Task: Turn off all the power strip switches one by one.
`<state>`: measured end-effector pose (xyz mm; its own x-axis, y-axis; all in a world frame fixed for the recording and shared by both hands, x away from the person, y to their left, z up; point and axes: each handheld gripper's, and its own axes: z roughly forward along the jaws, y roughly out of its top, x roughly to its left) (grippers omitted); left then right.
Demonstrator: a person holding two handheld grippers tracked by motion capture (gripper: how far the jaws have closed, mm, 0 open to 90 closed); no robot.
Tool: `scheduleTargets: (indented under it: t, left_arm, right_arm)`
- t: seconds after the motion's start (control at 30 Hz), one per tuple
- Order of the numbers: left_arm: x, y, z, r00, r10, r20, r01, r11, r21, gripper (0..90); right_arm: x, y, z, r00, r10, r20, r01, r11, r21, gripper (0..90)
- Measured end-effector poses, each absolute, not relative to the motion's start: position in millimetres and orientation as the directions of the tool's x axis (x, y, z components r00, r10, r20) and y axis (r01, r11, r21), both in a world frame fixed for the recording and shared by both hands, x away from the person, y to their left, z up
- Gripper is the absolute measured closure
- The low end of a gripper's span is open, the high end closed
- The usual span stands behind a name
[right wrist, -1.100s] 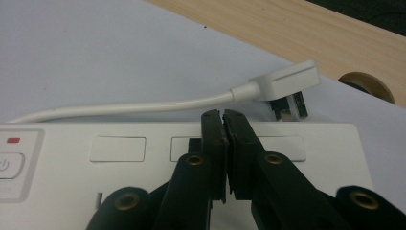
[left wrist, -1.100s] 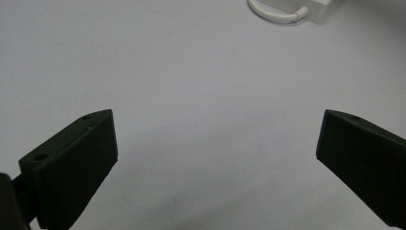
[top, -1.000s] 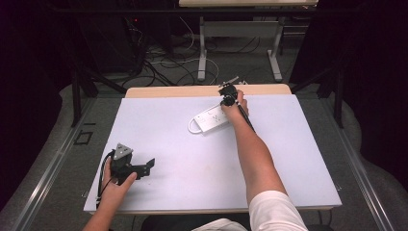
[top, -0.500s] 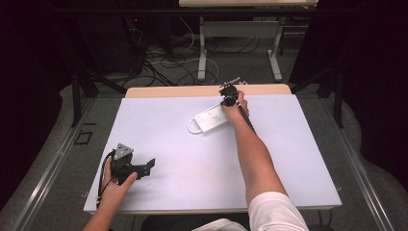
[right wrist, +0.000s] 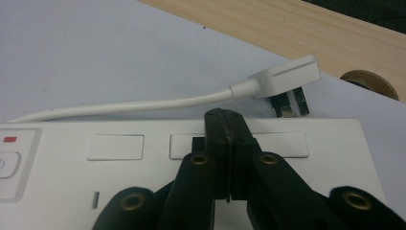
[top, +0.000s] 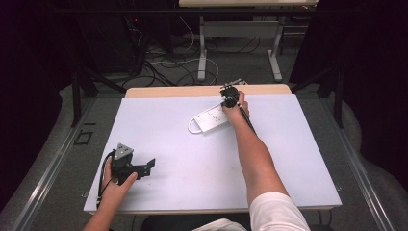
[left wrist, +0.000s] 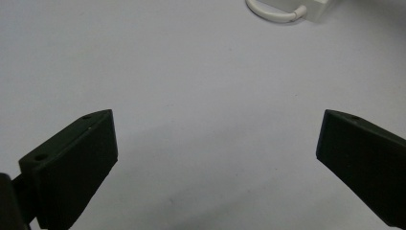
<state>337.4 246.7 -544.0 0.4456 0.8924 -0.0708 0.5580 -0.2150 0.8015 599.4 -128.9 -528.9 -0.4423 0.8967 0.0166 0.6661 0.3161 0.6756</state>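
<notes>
the right gripper (right wrist: 225, 117) has its jaws pressed together with no gap, tips down on the top face of the white strip (right wrist: 143, 167), holding nothing between them. the left gripper (left wrist: 215, 158) has its jaws spread wide over bare table (top: 192, 187), empty. the strip lies at the far middle of the table, its cable (right wrist: 143, 103) looping round to a plug (right wrist: 287, 79) just beside it. it looks like rigid, smooth plastic, fairly light and likely to slide; gripping across its narrow sides seems surest, while the cable is limp.
</notes>
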Motion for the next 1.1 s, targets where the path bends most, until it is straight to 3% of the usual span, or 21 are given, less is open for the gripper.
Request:
scheduleTargets:
  t: [0.47,1.1]
  left_arm:
    - [338.4,246.8,-544.7,0.447,0.892,-0.069,0.561,-0.219,0.798,0.2]
    - [337.7,246.4,-545.2,0.448,0.891,-0.073,0.557,-0.215,0.802,0.2]
  right_arm:
    - [603.2,-136.8,-528.6,-0.456,0.890,-0.006,0.653,0.339,0.677,90.0]
    - [608.5,-155.3,-522.9,-0.403,0.915,-0.025,0.677,0.317,0.664,90.0]
